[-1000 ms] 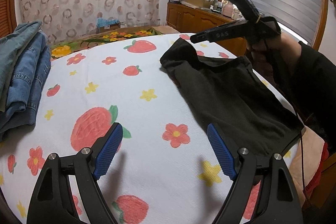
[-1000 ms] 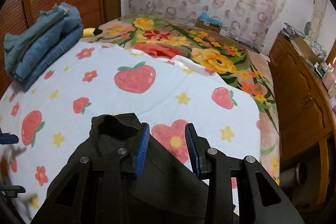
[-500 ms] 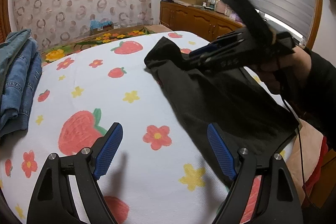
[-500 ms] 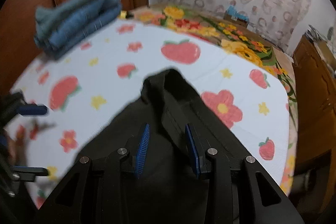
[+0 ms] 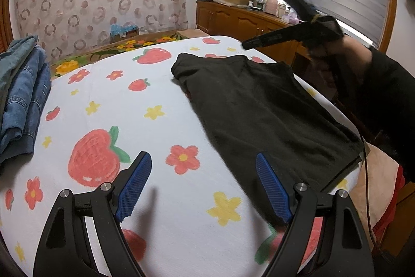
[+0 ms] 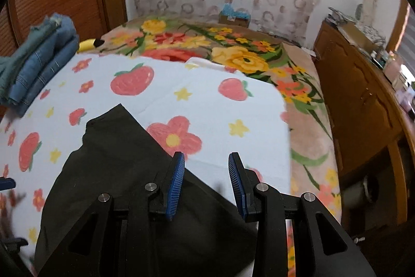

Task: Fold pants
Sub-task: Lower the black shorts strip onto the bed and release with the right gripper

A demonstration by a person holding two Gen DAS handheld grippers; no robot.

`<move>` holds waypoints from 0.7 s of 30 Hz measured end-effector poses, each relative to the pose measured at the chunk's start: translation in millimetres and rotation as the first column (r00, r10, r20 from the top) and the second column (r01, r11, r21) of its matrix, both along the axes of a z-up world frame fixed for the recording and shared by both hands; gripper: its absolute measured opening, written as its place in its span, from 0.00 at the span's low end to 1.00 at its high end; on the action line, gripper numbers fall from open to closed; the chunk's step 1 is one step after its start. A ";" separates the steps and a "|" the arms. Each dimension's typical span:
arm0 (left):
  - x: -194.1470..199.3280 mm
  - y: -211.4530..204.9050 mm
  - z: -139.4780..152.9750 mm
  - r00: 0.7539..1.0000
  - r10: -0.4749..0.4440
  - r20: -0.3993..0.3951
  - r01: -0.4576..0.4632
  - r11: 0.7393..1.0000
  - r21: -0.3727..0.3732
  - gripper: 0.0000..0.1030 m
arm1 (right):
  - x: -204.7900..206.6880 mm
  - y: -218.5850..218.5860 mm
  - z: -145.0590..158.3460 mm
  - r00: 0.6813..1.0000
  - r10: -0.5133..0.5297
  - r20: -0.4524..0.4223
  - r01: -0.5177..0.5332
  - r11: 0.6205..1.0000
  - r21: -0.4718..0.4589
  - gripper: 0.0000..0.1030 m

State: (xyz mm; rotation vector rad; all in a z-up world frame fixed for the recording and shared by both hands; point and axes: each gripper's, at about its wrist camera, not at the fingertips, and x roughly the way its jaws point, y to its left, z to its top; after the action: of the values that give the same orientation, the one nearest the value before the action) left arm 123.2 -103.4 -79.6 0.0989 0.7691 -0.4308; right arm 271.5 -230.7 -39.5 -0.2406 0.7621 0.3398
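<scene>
Now the right gripper (image 6: pixel 206 183) has let go and lifted, jaws apart and empty, leaving the black pants (image 5: pixel 259 105) flat on the bed (image 5: pixel 160 199). Left gripper (image 5: pixel 203 188) hovers wide open, so the next fold can likely start.

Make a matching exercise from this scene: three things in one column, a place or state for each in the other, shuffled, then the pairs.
Things:
1. black pants
2. stack of jeans
3. left gripper

Places or states:
A. open, holding nothing
B. piled at the bed's left edge
C. spread flat on the strawberry sheet

Pairs: 1-C, 2-B, 3-A
</scene>
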 end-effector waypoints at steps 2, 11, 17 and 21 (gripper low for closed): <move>-3.3 -2.8 0.6 1.000 -0.004 0.003 0.004 1.000 0.001 0.81 | -16.0 -6.5 2.3 1.000 0.001 0.010 -0.001 1.000 0.015 0.35; -21.7 -8.6 3.2 0.999 -0.030 0.013 0.030 1.000 -0.001 0.81 | -118.8 -37.3 7.0 0.998 0.006 0.055 -0.011 0.997 0.082 0.35; -33.9 -6.4 2.7 0.999 -0.029 0.016 0.029 1.000 0.000 0.81 | -179.9 -42.9 -5.9 0.998 -0.010 0.060 0.004 0.995 0.100 0.35; -39.8 -8.2 1.9 0.999 -0.030 0.017 0.030 0.999 0.016 0.81 | -210.5 -46.6 -15.0 0.998 -0.013 0.055 0.007 0.994 0.107 0.35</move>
State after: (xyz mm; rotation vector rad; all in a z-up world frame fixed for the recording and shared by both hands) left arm 83.4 -111.6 -77.7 0.1290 0.7547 -0.4522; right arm 60.9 -277.4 -54.5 -0.1447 0.6881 0.3617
